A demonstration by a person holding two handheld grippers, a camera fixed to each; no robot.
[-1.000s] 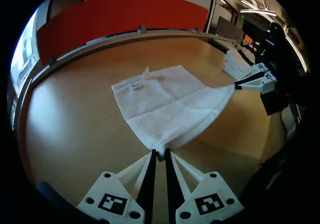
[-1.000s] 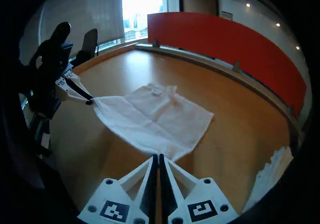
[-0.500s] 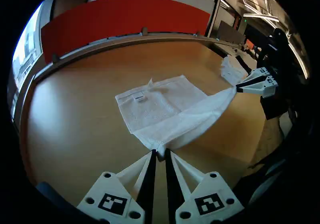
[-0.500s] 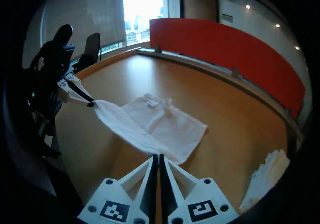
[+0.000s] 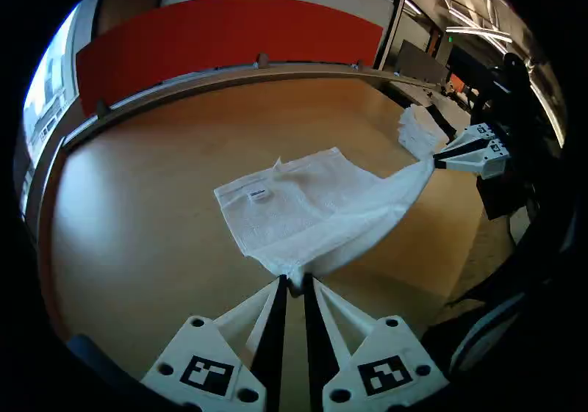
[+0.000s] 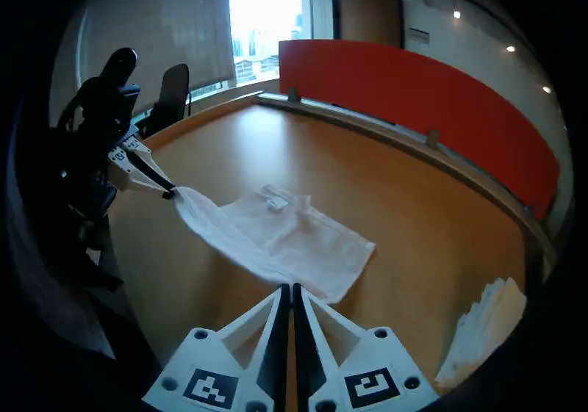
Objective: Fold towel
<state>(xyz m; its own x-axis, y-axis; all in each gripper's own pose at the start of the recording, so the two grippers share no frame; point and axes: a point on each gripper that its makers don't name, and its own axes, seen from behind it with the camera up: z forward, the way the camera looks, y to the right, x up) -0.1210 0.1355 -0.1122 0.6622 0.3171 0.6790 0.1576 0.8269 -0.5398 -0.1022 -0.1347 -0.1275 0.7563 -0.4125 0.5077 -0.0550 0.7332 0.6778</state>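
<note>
Unreadably small label [image 5: 259, 195], white towel [image 5: 323, 192], wooden table [image 5: 147, 214]

Left gripper [image 5: 294, 283]: fingers closed, pinching towel [image 5: 294, 199] corner; right gripper [image 6: 288, 288] likewise; both raised, well apart.

We find bare wooden surface [image 5: 132, 214] all round the towel [image 5: 294, 192]. It is widest on the towel's far side, up to the raised rim and red partition [image 5: 220, 37] that close off that edge. The towel's near edge is lifted, pinched between our left tongs [image 5: 294, 283] and right tongs [image 6: 288, 288], so it bars the way across there. Off the towel's right-tongs end, well apart, lies a stack of folded cloths [image 6: 481, 327]. Past its left-tongs end, beyond the surface's edge, stands a dark chair [image 6: 173, 92].
</note>
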